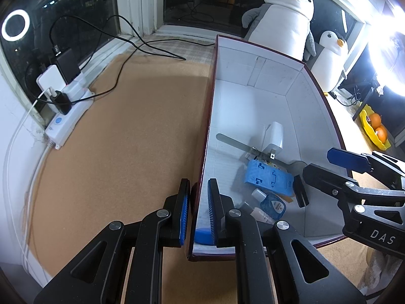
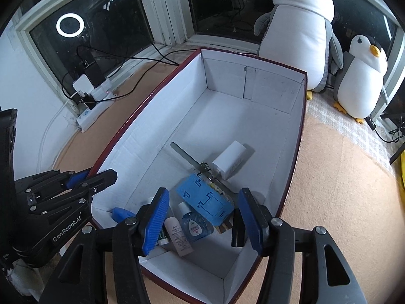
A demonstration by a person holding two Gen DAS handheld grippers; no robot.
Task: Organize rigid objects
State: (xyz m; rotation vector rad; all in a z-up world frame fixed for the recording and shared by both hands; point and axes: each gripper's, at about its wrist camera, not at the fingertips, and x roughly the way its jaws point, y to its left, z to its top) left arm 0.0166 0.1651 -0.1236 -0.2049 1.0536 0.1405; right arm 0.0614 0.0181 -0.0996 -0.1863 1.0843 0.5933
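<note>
Left tool (image 1: 198,202) clamped on the left wall of the box (image 1: 273,76), one pad outside, one inside. Right tool (image 2: 203,217) open above the near end of the box, nothing between the pads.

Inside the box, gathered at the near end: a white charger (image 2: 231,159) with a metal strip (image 2: 192,160) lying across beside it, a blue flat case (image 2: 205,200) over a patterned card, a small blue bottle (image 2: 195,224), a white tube (image 2: 178,238), a black block (image 2: 239,228) against the right wall, a blue thing (image 2: 122,214) in the near left corner. Far half of the box bare.

Around the box, on the cork-coloured bench (image 1: 126,126): a white power strip (image 1: 68,116) with plugs and black cables by the window, a large plush penguin (image 2: 301,33) and a small plush penguin (image 2: 362,76) behind the far wall, a yellow tray with oranges (image 1: 374,126) at the right edge.

Readable writing: "GenRobot.AI" on the left tool body, "DAS" on the right tool body. Print on the tube and on the bottle label too small to read.
</note>
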